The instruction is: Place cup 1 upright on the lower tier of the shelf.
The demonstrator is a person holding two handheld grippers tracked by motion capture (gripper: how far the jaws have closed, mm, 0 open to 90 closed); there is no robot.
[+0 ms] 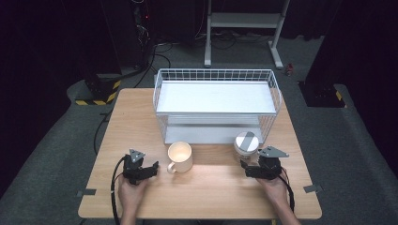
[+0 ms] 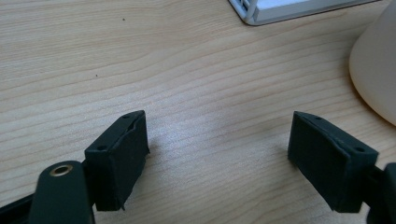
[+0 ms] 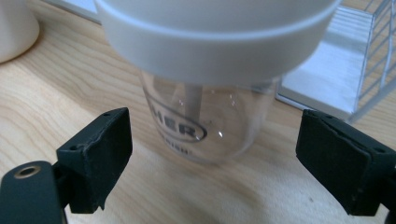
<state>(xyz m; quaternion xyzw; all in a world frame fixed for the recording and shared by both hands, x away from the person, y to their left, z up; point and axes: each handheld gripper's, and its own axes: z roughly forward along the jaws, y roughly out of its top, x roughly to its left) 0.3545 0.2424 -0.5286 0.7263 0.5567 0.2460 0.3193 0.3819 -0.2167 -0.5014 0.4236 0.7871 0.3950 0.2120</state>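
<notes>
right gripper view: clear glass jar with white lid (image 3: 205, 93) upright on wooden counter (image 3: 70, 98), ahead of right claw (image 3: 212, 154), pads apart, empty. advance level, centre jar body, clamp below lid. left claw (image 2: 217, 154) apart, idle.

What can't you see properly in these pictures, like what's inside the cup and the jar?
- Cup: the high view shows its pale inside, too small to tell whether anything is in it; the left gripper view cuts it off at the right edge.
- Jar: the right gripper view cuts off its white lid at the top; the printed letters are partly blurred.
- Basket: the upper shelf hides most of the lower shelf in the high view.
</notes>
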